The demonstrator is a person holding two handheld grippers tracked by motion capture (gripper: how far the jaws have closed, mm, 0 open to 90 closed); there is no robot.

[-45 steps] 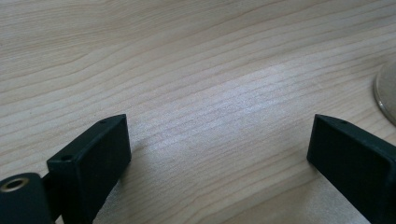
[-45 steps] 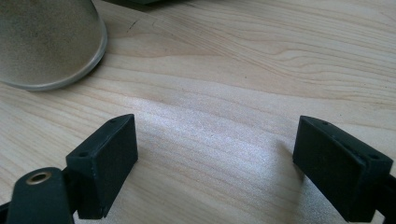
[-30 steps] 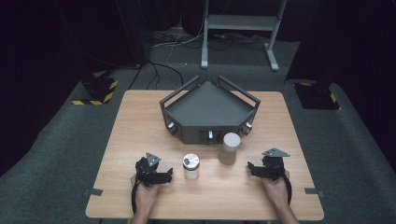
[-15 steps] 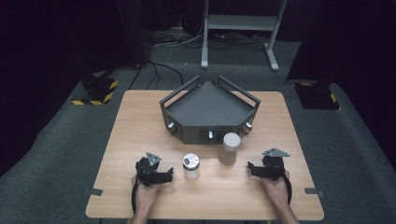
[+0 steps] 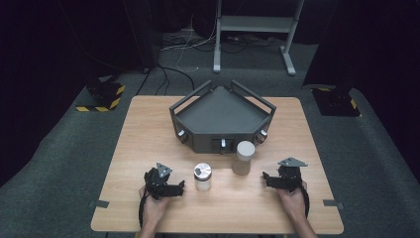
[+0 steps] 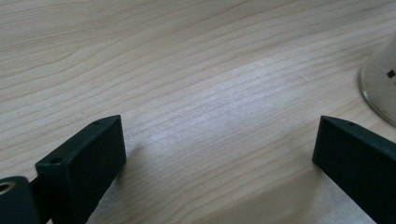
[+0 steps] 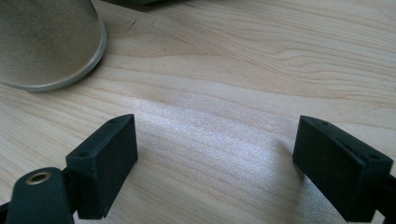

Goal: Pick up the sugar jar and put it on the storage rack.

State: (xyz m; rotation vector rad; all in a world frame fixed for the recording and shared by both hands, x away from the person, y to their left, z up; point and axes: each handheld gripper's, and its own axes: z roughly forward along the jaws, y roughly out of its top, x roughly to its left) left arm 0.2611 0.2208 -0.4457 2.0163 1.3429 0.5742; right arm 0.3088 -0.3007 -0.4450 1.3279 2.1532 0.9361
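From the high view, the left gripper (image 5: 174,187) rests on the wooden table (image 5: 148,129) near its front edge, held in the person's left hand (image 5: 154,208). Just beside it, off its jaw tips, stands a small jar with a shiny lid (image 5: 202,177), close but not touching. The right gripper (image 5: 266,178) rests near the front edge too, in the right hand (image 5: 292,201), its jaws pointing toward the middle of the table. A beige cylinder (image 5: 243,157) stands ahead of its tips, a little apart. Beyond both containers sits a dark three-cornered tray (image 5: 221,117), touching neither gripper.

In the left gripper view, the left gripper (image 6: 219,149) has its two black jaws spread wide; they have just been opening further, and only bare wood lies between them. The rounded base of the jar (image 6: 380,88) shows just beyond and outside one jaw tip, clear of it.

In the right gripper view, the right gripper (image 7: 217,149) has its jaws spread apart with nothing between them but table grain. The cylinder (image 7: 46,42) stands ahead of one jaw and off to that side, apart from the pads.
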